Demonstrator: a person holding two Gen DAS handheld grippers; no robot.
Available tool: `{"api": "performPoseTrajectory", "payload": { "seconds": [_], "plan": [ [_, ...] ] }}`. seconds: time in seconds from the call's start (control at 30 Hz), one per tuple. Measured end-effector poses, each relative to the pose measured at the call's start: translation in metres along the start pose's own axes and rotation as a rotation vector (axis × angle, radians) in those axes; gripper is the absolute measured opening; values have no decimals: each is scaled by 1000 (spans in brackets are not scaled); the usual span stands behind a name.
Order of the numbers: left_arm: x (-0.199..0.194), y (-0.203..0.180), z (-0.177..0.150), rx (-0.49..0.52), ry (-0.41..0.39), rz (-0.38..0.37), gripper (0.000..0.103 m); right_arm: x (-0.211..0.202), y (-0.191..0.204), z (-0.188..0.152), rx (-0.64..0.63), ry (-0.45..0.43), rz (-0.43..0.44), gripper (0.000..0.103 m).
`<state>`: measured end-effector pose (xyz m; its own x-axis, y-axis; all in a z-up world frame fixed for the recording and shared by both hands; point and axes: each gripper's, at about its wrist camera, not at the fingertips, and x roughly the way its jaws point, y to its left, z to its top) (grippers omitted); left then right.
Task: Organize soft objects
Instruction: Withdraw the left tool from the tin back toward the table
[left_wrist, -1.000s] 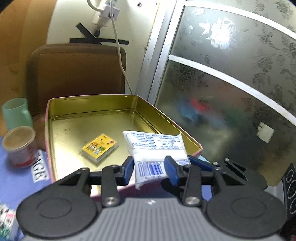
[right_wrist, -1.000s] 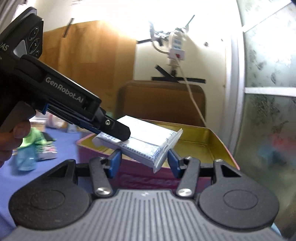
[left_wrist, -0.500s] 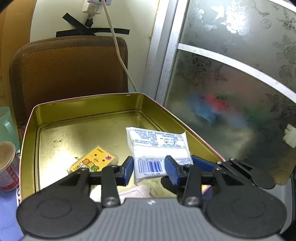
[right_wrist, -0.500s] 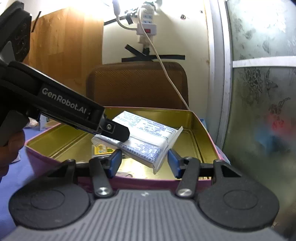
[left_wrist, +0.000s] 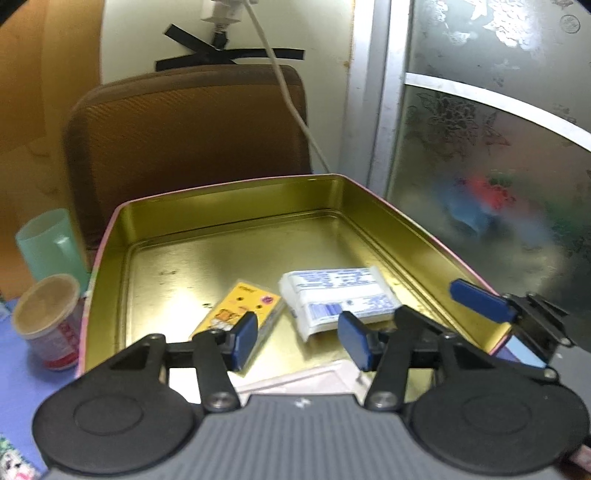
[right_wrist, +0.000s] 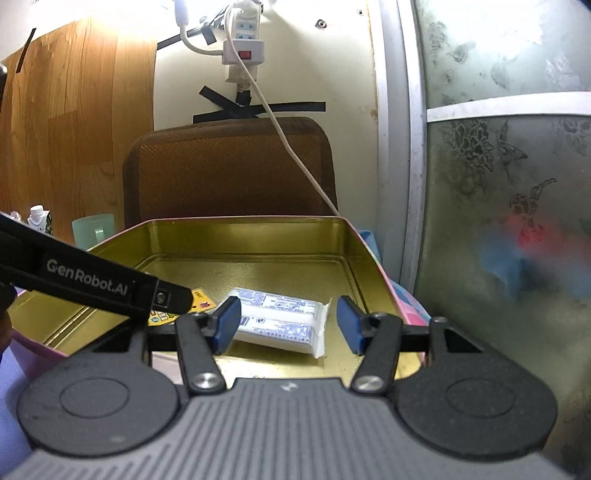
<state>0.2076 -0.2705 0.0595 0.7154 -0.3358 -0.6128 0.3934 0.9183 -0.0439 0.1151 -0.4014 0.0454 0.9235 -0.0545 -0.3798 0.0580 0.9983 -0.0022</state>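
Half a second earlier the left gripper (left_wrist: 297, 341) had been pinching the white tissue pack (left_wrist: 338, 301) by its barcode end above the gold tin (left_wrist: 236, 195); now its blue pads stood well apart with nothing between them, and the pack lay flat on the tin's floor, toward the right wall. The yellow card packet (left_wrist: 240, 308) rested just beside the pack on its left, the two close but with a strip of gold showing between them. The right gripper (right_wrist: 288, 325) was likewise spread wide and empty, hovering over the tin's near edge, the tissue pack (right_wrist: 280, 319) lying beyond its pads. One of its pads jutted into the left wrist view past the tin's right rim. The left gripper's black arm crossed the right wrist view and covered most of the yellow packet. A pale sheet at the tin's near end was largely hidden behind the left gripper's body. A green cup (left_wrist: 50, 243) and a paper-lidded tub (left_wrist: 50, 319) stood on the blue counter (left_wrist: 22, 373) left of the tin, both blurred.
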Motion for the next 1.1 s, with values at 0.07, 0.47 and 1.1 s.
{"api": "performPoseTrajectory", "payload": {
  "seconds": [0.07,0.47,1.1],
  "plan": [
    [-7,1,-1,-1,0,19,50,-6,3,0,7,-5,5,60],
    [-71,18,-40,-2,-42,51,57,-61,25,-9,87,-35,37,60],
    [-163,123,-197,-17,-4,153,75,-79,99,-62,14,237,184,74]
  ]
}}
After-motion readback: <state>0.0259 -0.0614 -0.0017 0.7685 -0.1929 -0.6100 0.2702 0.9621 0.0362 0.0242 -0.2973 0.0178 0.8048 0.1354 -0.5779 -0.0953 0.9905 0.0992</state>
